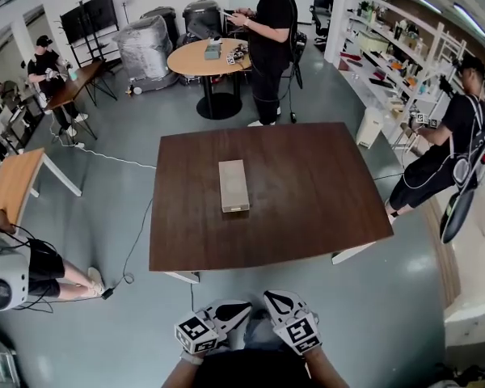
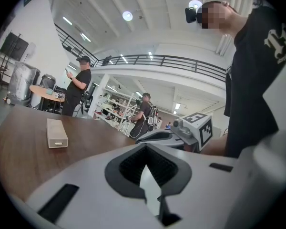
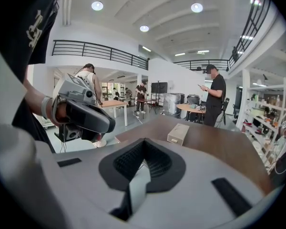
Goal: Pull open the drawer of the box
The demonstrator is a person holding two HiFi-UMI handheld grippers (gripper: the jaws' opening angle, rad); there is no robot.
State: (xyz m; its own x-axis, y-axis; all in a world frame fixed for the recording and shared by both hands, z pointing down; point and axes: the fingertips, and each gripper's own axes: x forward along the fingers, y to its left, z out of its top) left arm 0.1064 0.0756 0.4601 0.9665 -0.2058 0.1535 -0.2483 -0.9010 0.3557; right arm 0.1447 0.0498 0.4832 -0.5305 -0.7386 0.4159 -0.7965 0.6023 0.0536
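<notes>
A small beige box (image 1: pixel 234 185) lies in the middle of the dark brown table (image 1: pixel 323 217). Its drawer is closed, and the drawer front with a small handle (image 2: pixel 58 143) faces me. Both grippers hang close to my body, short of the table's near edge and well away from the box. My left gripper (image 1: pixel 236 308) is shut with nothing in it. Beside it, my right gripper (image 1: pixel 275 299) is also shut and empty. The left gripper view shows the box (image 2: pixel 56 133) far off to the left. In the right gripper view the box (image 3: pixel 178 134) sits ahead, just right of centre.
One person stands at a round table (image 1: pixel 206 55) beyond the brown table. Another person (image 1: pixel 444 148) stands at its right side. A third sits at the far left (image 1: pixel 47 67). A cable (image 1: pixel 133 249) runs over the floor on the left. Shelves (image 1: pixel 404 47) line the right wall.
</notes>
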